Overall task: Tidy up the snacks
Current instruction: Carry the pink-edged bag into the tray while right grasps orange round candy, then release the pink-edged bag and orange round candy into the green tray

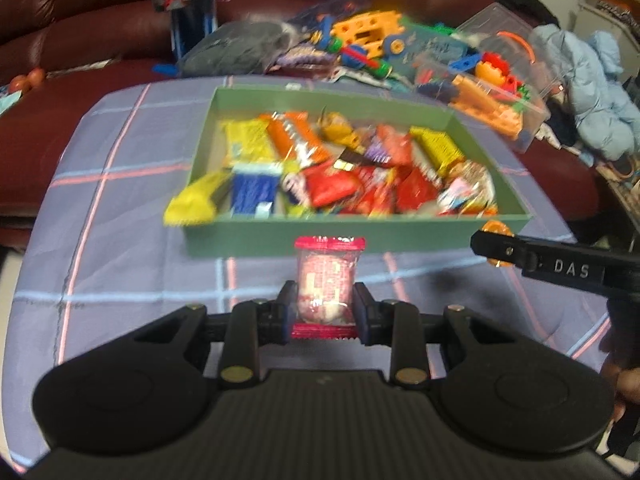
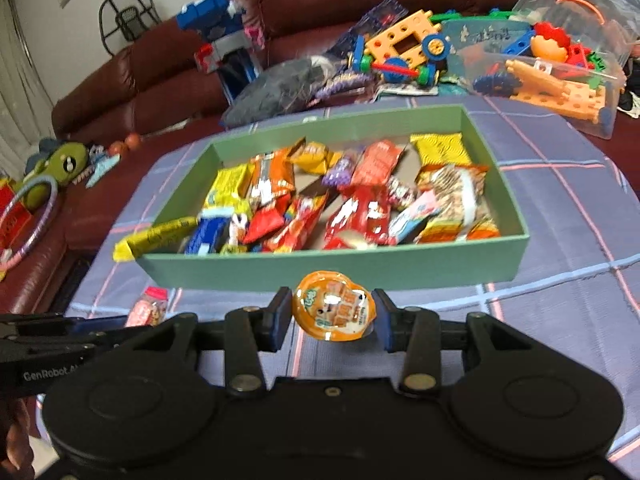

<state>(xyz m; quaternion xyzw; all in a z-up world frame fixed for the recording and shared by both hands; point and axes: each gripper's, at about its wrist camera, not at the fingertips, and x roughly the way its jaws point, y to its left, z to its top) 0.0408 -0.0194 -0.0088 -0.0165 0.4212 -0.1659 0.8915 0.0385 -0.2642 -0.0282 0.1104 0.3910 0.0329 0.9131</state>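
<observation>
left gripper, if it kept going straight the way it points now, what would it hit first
Probably the near wall of the green box, straight ahead past the pink snack pack that the left gripper holds. Depth is unclear, so it might meet the checked cloth just short of it.

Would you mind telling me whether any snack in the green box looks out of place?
Yes: a yellow packet at the green box's near left corner sticks out over the wall instead of lying inside.

"DAS" stands in white on the right gripper's (image 1: 494, 246) black finger, seen from the left wrist. "GenRobot" with more cut off stands on the left gripper's (image 2: 132, 322) side. Snack wrapper print is too blurred to read.
</observation>
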